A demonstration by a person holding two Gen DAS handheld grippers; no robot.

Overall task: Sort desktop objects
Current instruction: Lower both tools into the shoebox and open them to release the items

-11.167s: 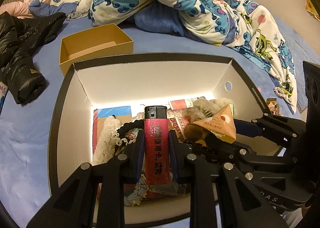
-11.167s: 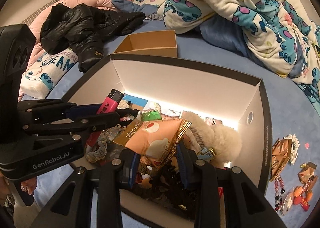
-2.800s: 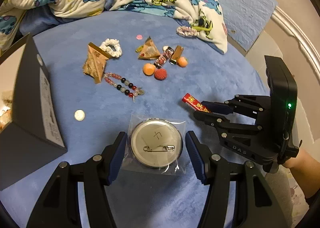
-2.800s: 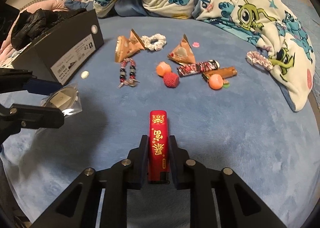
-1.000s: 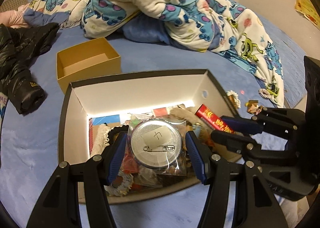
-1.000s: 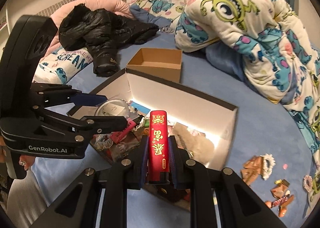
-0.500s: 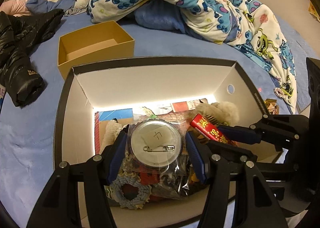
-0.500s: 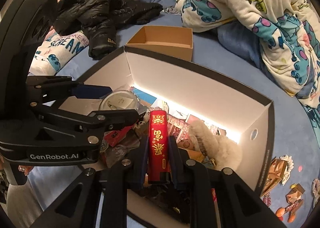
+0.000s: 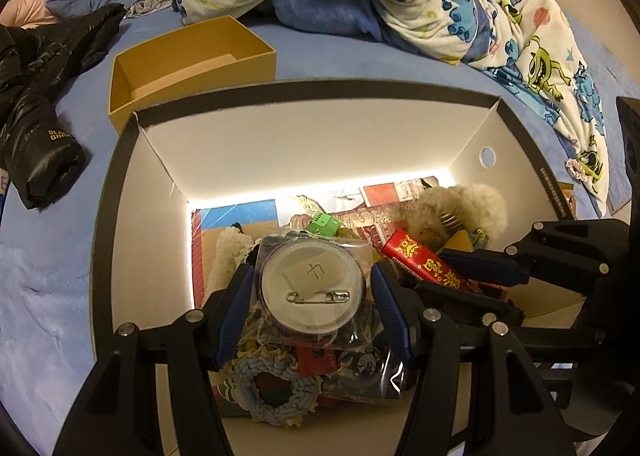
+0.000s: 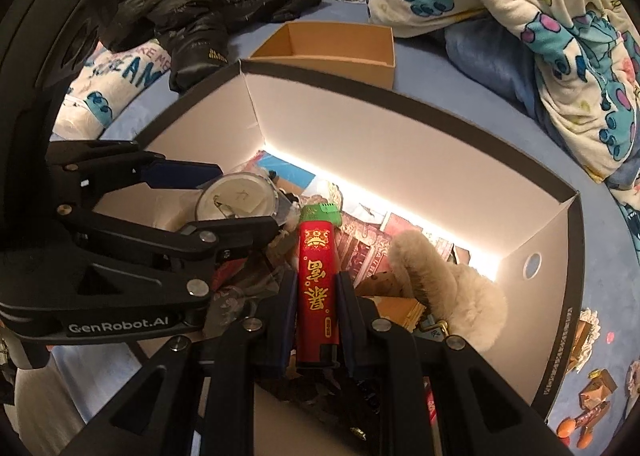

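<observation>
Both grippers had come lower into the big box (image 9: pixel 312 95) than half a second before, so the drop looked very close. The left gripper (image 9: pixel 312 296) had its blue fingers wide apart, squeezing the edges of the clear bag around a round pin badge (image 9: pixel 312 288). The badge hung just over the pile of small things at the near side of the box. The right gripper (image 10: pixel 316 316) was nearly closed, pinching a red lighter (image 10: pixel 318 292) with gold letters, which pointed into the middle of the box beside a fluffy toy (image 10: pixel 440 284). A small brown box (image 9: pixel 192 59) sat on the blue bed past the far wall. A few small things (image 10: pixel 588 408) lay on the bed to the right, so the sorting was not finished yet.
</observation>
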